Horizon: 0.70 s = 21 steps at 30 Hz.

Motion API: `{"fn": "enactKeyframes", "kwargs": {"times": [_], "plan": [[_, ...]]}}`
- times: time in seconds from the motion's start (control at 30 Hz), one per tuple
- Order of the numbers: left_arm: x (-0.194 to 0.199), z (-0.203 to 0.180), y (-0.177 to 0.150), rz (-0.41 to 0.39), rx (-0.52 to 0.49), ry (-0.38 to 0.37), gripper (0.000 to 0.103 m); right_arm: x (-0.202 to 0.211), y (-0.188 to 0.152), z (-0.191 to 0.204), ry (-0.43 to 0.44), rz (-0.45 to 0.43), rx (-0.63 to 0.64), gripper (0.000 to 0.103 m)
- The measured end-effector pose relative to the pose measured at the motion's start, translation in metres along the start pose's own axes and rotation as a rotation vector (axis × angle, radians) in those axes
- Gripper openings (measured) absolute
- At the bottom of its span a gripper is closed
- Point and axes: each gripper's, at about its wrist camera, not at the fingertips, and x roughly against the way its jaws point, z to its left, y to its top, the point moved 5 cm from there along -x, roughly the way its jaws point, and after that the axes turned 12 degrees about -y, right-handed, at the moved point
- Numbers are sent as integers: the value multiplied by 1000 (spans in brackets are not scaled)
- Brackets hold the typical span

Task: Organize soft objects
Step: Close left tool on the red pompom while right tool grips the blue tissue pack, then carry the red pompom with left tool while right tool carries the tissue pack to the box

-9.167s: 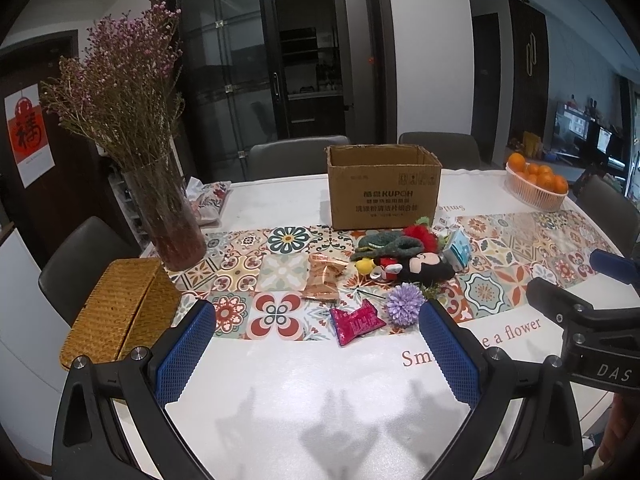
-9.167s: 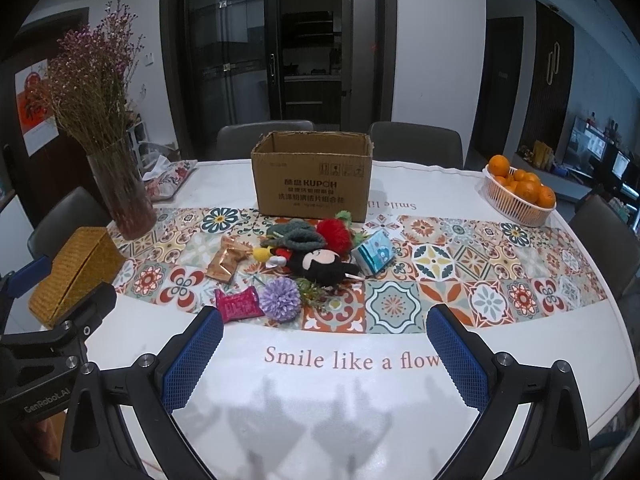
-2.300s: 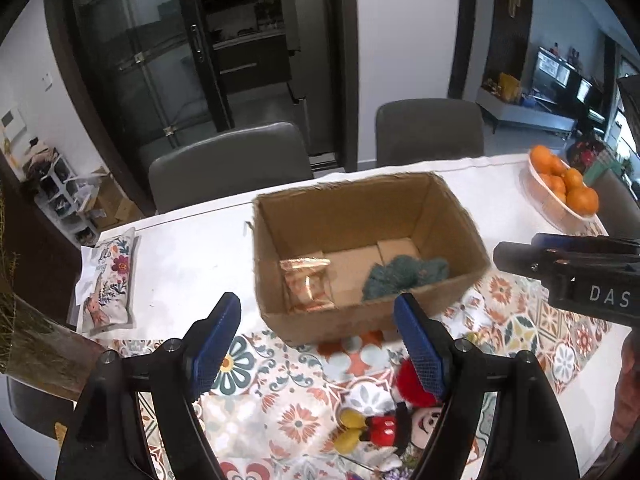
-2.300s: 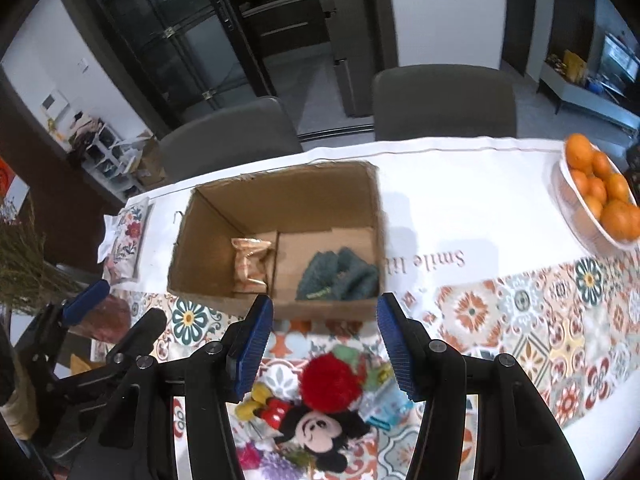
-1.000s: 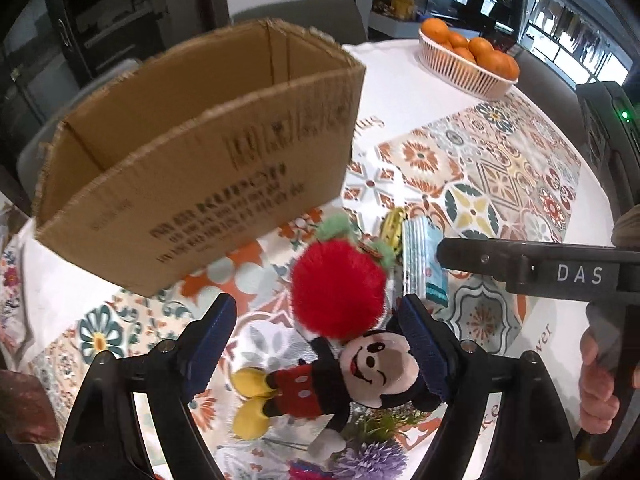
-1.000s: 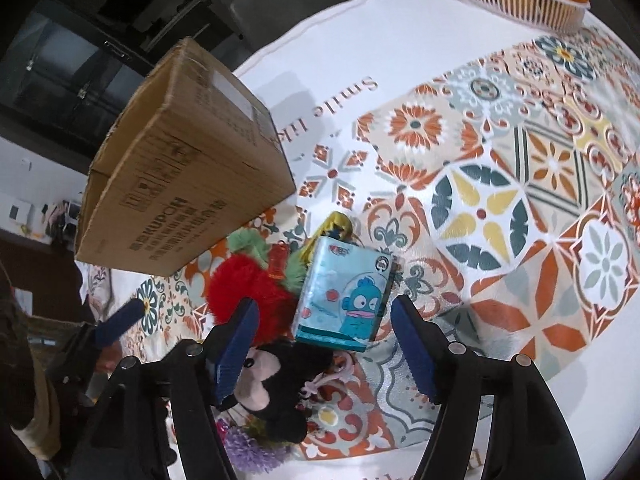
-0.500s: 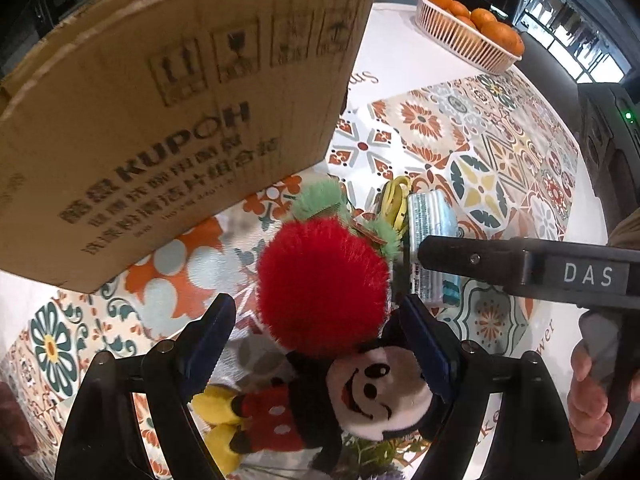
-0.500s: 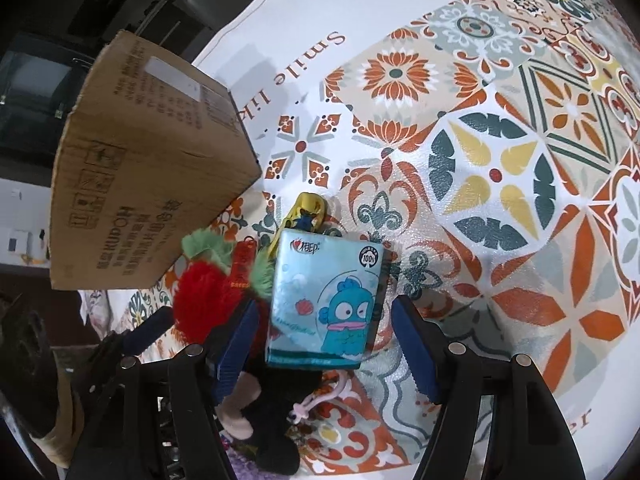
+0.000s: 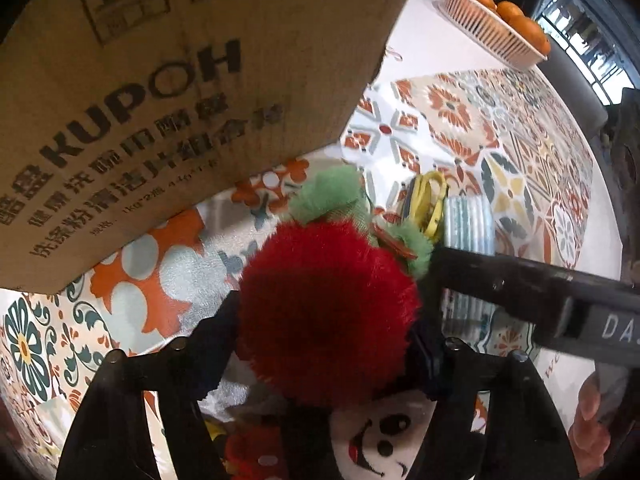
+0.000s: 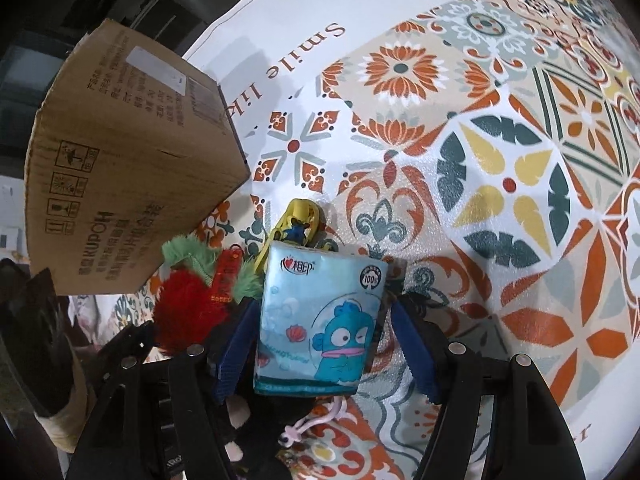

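A red fluffy plush with green leaves [image 9: 324, 316] lies on the patterned runner in front of the cardboard box [image 9: 160, 92]. My left gripper [image 9: 324, 352] straddles it, and its fingers press into the plush from both sides. A Mickey plush [image 9: 384, 436] lies just below it. In the right wrist view a blue tissue pack with a cartoon fish [image 10: 320, 324] sits between the fingers of my right gripper [image 10: 324, 348]. The left pad touches the pack and a gap shows at the right pad. The red plush [image 10: 188, 312] and the box [image 10: 124, 168] are to the left.
A yellow clip-like item [image 10: 296, 220] lies just beyond the tissue pack. A basket of oranges [image 9: 496, 20] stands at the far right of the table. The right gripper's arm [image 9: 540, 300] crosses the left view close to the red plush.
Both grippers have come down and narrowed. The left one now presses on the red plush, and the right one has moved in around the tissue pack.
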Motion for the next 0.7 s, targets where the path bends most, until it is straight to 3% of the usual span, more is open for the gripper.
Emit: {"fn": "enactKeyframes", "kwargs": {"times": [0.1, 0.23, 0.7], "plan": [[3, 0, 2, -14, 3, 2, 48, -1, 2, 6, 1, -16, 10, 61], [8, 3, 1, -35, 22, -10, 39, 0, 1, 4, -14, -42, 32, 58], [60, -2, -8, -215, 69, 28, 37, 46, -13, 3, -38, -173, 103, 58]]}}
